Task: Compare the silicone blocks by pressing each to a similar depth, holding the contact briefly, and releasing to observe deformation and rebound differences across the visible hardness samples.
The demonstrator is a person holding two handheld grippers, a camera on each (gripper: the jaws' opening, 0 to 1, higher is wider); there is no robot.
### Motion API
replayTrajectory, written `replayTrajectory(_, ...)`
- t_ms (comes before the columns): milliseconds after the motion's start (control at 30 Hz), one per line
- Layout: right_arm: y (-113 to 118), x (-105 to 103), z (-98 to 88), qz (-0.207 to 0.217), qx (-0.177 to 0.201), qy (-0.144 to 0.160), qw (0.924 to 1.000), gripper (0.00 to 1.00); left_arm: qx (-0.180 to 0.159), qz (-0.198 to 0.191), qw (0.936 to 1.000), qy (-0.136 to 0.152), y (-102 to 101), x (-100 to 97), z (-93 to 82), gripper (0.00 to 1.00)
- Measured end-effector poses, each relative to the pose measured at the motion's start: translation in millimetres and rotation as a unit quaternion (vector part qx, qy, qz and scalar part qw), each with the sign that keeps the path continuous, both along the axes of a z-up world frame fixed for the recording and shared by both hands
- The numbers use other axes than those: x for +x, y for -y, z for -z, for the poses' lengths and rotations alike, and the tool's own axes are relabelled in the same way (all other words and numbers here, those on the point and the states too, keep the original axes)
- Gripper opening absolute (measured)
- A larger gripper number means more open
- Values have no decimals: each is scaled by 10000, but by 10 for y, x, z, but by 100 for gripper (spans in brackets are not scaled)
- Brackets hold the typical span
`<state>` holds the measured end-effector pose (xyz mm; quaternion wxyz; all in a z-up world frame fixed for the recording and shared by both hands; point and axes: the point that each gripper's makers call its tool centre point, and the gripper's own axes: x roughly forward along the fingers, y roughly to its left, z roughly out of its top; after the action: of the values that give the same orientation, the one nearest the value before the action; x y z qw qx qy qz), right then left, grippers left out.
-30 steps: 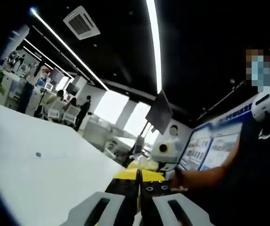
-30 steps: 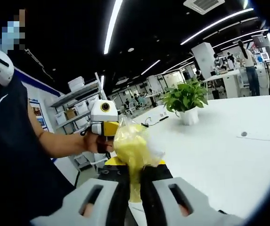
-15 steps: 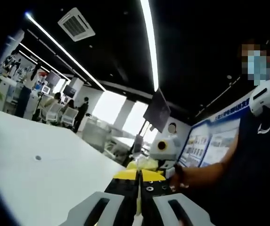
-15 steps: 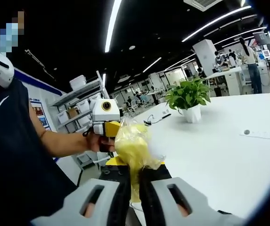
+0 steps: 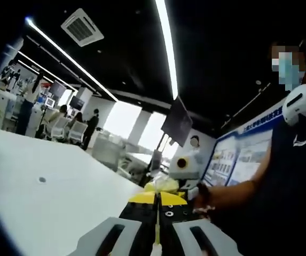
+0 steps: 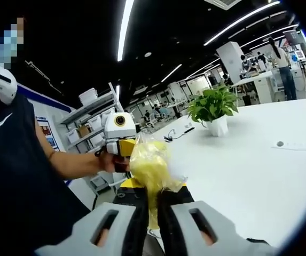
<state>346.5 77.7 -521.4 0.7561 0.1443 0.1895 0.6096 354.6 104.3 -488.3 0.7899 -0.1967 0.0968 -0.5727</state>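
The jaws of the right gripper [image 6: 154,205] are pinched on the neck of a clear plastic bag [image 6: 151,169] that holds a soft yellow lump; the bag stands up above the jaw tips, held in the air over the near edge of the counter [image 6: 249,176]. In the left gripper view, the jaws of the left gripper [image 5: 157,205] are pressed together with a thin yellowish strip caught in the seam between them; what that strip is cannot be told. Just past those tips a bit of the crinkled yellow bag [image 5: 162,185] shows, and behind it the right gripper [image 5: 187,165] held in a hand [image 5: 202,205]. In the right gripper view the left gripper [image 6: 119,136] sits just behind the bag, gripped by the person's hand [image 6: 107,161]. The counter is white, with a potted green plant [image 6: 213,111] well back on it and a small round dark spot [image 6: 280,144] off to the side. Shelving with boxes [image 6: 88,130] stands behind, and long ceiling lights [image 5: 166,48] run overhead.
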Motion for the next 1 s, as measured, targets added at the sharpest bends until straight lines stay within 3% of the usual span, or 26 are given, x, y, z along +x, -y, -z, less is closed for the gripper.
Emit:
replayTrajectory(133,-32,-9,27,-4,-9,14,10000,0,59,4,9993,-371,-42,20,43,0)
replayTrajectory(267,-51,-17,-8,-32,175,-59,9998,0,-22,-43,9996,-261,-38,-6,-5,0)
replayTrajectory(467,-102,-18,-56,-72,113,-26,9999,0,-40,-136,9998,-148,-100,-3,-42,0)
replayTrajectory(633,-130,-8,3,-28,167,-153,9997,0,-28,-247,9989,-388,-119,29,-8,0)
replayTrajectory(733,-134,-14,14,-14,133,-157,9998,0,25,-312,9991,-301,-125,9,18,0)
replayTrajectory(833,-154,-45,-6,-64,161,-190,9997,0,-103,-253,9981,-545,-141,1,-6,0)
replayTrajectory(933,-149,-25,-23,-56,137,-117,9998,0,-7,-323,9994,-155,-135,6,-33,0)
replayTrajectory(1000,-143,-14,-36,-14,113,-63,9999,0,27,-330,9994,-118,-127,-11,-43,0)
